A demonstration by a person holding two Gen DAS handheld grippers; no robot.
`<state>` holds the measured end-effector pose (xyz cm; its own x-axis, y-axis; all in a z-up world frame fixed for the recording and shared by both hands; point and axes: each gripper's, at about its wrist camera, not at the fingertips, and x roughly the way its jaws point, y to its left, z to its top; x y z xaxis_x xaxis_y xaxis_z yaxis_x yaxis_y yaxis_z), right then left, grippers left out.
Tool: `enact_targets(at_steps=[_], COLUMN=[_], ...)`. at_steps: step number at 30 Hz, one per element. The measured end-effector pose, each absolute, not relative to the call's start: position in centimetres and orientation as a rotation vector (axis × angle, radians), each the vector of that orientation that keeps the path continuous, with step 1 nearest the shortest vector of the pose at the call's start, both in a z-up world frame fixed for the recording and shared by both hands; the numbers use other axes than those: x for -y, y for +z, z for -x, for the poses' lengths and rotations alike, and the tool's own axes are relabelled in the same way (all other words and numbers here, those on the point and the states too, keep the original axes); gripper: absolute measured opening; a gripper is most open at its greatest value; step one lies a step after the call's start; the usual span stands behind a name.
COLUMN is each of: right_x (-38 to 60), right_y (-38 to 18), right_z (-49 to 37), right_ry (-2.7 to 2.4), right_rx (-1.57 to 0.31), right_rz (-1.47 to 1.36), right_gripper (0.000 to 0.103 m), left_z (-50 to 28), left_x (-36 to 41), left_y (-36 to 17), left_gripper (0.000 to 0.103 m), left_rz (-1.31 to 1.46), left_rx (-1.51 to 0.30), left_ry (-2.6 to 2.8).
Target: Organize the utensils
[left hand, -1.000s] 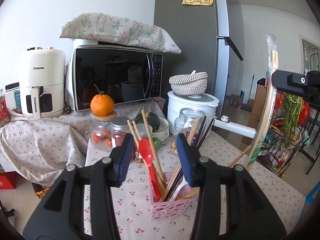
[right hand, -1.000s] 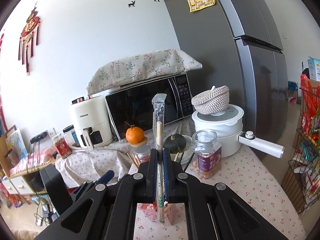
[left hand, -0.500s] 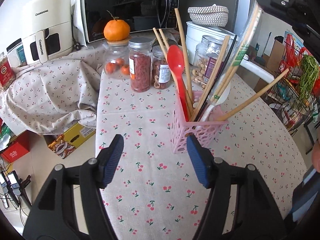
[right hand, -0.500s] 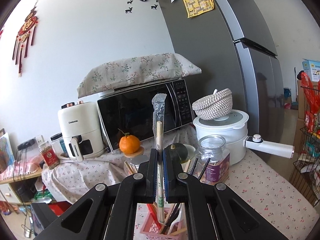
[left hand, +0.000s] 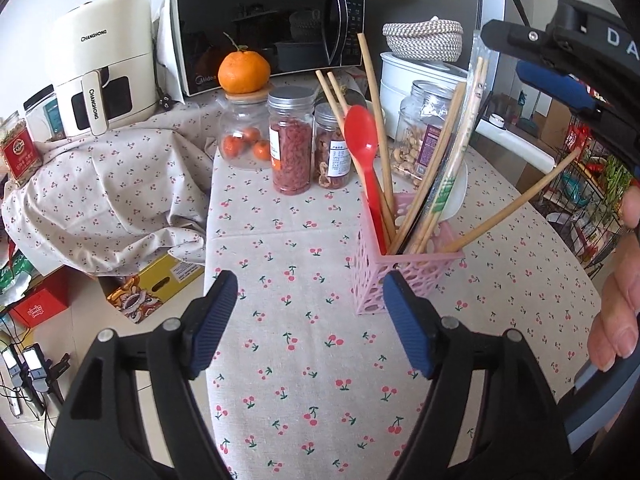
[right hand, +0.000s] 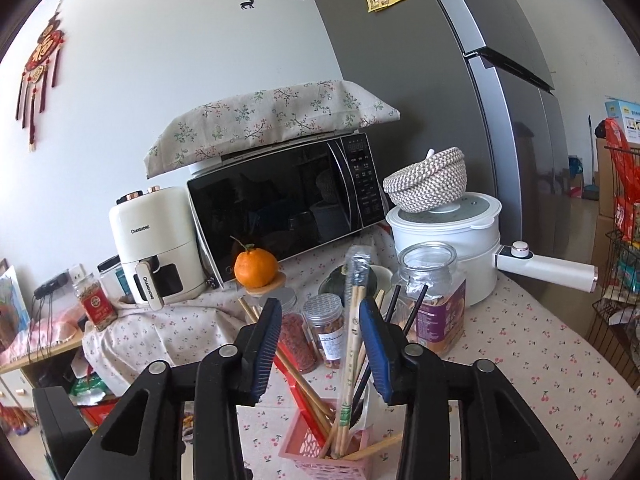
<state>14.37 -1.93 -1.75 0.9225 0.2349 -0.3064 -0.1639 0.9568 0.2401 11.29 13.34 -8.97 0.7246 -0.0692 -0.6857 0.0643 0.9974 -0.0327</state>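
With your right claw (right hand: 320,344) spread open above the pink utensil basket (right hand: 304,454), the wrapped chopsticks (right hand: 352,344) stand loose inside it between the pads, beside the red spoon (left hand: 362,148). Your left claw (left hand: 308,328) is open too, empty, hovering over the cherry-print tabletop (left hand: 304,400) near the basket.

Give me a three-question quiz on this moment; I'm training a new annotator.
1. True or false: the right gripper is clamped on the wrapped chopsticks.
2. Where do the wrapped chopsticks stand?
3. The red spoon is: A) on the tablecloth B) in the pink basket C) in a jar.

Key: 1 false, its jaws are open; 2 in the pink basket; 3 B.
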Motion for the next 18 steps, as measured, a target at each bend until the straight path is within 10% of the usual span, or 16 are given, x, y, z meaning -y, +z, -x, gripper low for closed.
enact_targets(at_steps=[18], right_x=[10.6], right_y=[4.4], right_z=[-5.9], right_ry=[-0.082], right_rx=[-0.417], right_rz=[0.03], right_gripper=[0.094], left_z=[-6.0], left_x=[-6.2], left_y=[-1.2], left_gripper=[0.102], left_rz=[-0.091], left_rx=[-0.6], left_ry=[-0.016])
